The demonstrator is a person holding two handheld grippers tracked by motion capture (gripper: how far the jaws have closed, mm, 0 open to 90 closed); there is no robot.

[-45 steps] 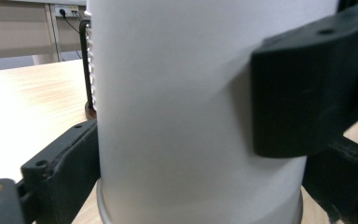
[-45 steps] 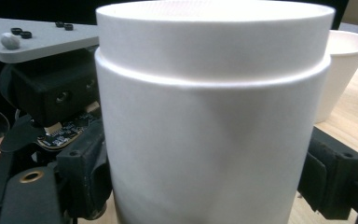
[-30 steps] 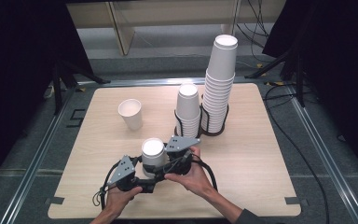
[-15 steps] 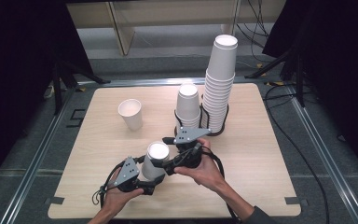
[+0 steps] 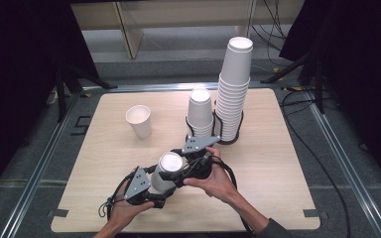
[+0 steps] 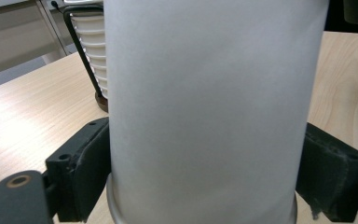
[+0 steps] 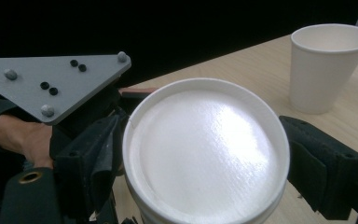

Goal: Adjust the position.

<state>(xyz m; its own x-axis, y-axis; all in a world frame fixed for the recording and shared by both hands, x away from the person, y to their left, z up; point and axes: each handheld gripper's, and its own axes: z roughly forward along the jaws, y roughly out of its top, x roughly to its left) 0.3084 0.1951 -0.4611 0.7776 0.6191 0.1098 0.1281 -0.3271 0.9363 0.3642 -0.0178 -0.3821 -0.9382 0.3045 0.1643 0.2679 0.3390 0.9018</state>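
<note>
A white paper cup [image 5: 164, 173] is held upside down just above the table's front. My left gripper [image 5: 156, 191] grips its lower body; the jaws have just been closing, and in the left gripper view the black pads [image 6: 81, 172] press on the cup [image 6: 205, 107] from both sides. My right gripper [image 5: 182, 167] comes in from the right at the cup's upturned base. In the right gripper view its pads [image 7: 321, 163] sit against the cup [image 7: 205, 149] on either side. The left gripper's grey plate [image 7: 60, 79] lies behind.
An upright empty cup [image 5: 139, 120] stands at the left middle of the wooden table [image 5: 278, 173]. A short cup stack [image 5: 200, 111] and a tall cup stack [image 5: 234, 89] stand upside down in a black wire holder [image 5: 228, 140] just beyond my hands.
The right gripper has shifted a little to the right and away, then settled at the cup's base. The cup now leans slightly to the right. The left hand has stayed put.
</note>
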